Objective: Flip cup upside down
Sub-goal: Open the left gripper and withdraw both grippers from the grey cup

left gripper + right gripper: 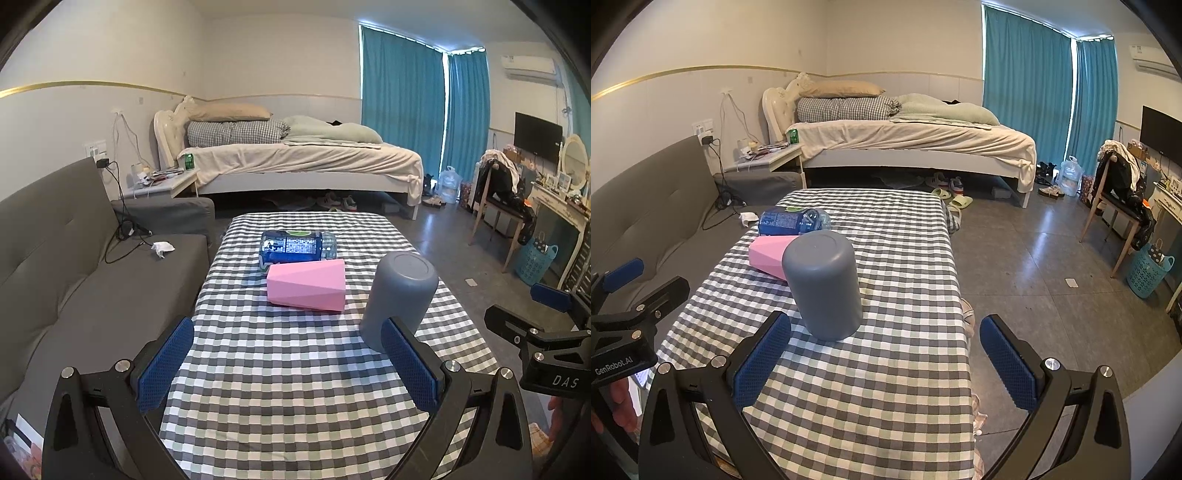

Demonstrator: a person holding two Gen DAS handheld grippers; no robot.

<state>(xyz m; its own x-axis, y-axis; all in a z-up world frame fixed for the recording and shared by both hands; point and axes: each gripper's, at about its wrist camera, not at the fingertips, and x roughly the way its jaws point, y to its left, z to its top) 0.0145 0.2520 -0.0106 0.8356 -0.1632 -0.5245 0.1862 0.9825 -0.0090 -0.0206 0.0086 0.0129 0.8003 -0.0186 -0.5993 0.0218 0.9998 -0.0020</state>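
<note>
While both tools hang wide open and hold nothing, the grey cup (823, 286) stands on the checked surface (886, 387) with its flat closed end up, so the flip looks done, judging by how it sits. The right tool (885, 363) hovers just short of it, its left pad (762, 356) near the cup's lower side but apart from it; the cup lies ahead and left of this tool's centre line, not between the pads. From the left tool (286, 365), the same cup (399, 295) sits ahead and to the right, its base partly hidden behind that tool's right pad (410, 363).

The main risk, as I judge it, is a stray nudge: a pad swung sideways could catch the tall, light-looking cup and tip it, or push it toward the surface's right edge. A pink faceted cup (768, 254) lies on its side just behind it, with a blue-labelled bottle (790, 221) lying beyond that; a toppled cup could roll into them.
</note>
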